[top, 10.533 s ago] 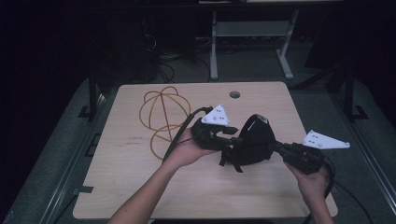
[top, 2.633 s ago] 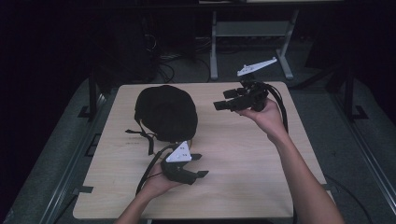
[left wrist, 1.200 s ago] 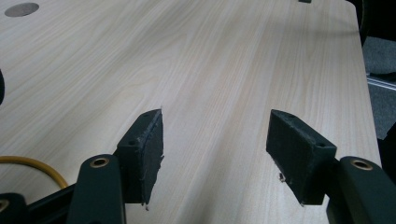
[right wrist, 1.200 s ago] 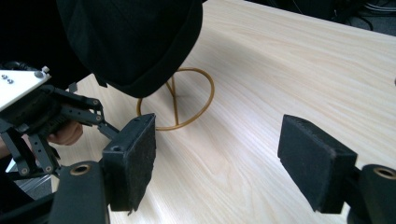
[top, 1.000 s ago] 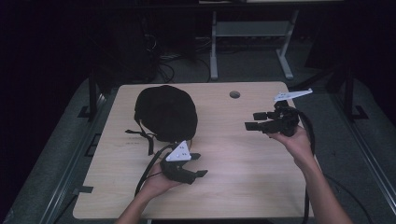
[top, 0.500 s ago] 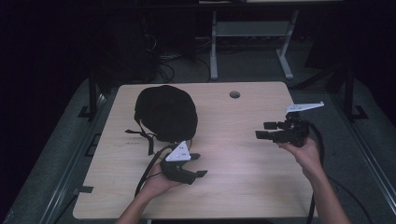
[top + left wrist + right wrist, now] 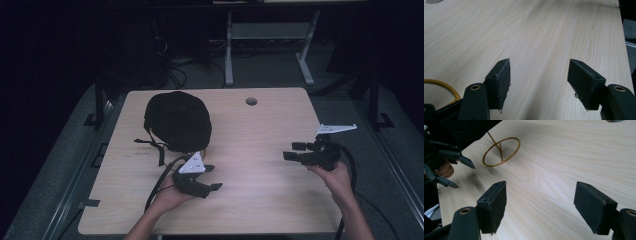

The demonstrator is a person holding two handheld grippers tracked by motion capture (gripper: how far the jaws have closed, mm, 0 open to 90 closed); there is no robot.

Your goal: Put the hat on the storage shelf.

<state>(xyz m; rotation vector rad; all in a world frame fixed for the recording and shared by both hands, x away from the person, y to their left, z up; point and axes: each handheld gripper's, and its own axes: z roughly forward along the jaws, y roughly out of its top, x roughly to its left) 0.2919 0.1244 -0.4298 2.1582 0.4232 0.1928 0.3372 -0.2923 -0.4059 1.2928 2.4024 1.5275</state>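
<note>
While the black helmet (image 7: 177, 121) sits dome-up near the far left corner of the surface (image 7: 260, 125), both hands rest apart from it with nothing in their grippers. A dark chin strap (image 7: 152, 146) trails from the helmet's near side onto the wood. Toward the near edge, just in front of the helmet and close to it without touching, the left gripper (image 7: 212, 177) lies in the left hand (image 7: 167, 197); its jaws stand apart and point toward the right edge, and the left gripper view shows bare wood grain between the two black pads (image 7: 503, 82), with a bend of yellow cord (image 7: 442, 87) at the lower left of that view. Its grey three-cornered plate tilts up toward the helmet. Over by the right edge, about midway between the far and near edges, the right gripper (image 7: 295, 151) is held in the right hand (image 7: 335, 175), its jaws also apart and aimed leftward across the middle of the surface, well away from the helmet. From the right gripper view, open wood lies between the pads (image 7: 495, 206), and farther off a loop of the cord (image 7: 501, 151) lies on the surface beside the dark edge of the helmet (its other end is hidden under the dome). A small round hole (image 7: 251, 101) marks the surface near its far edge, well apart from both hands.
</note>
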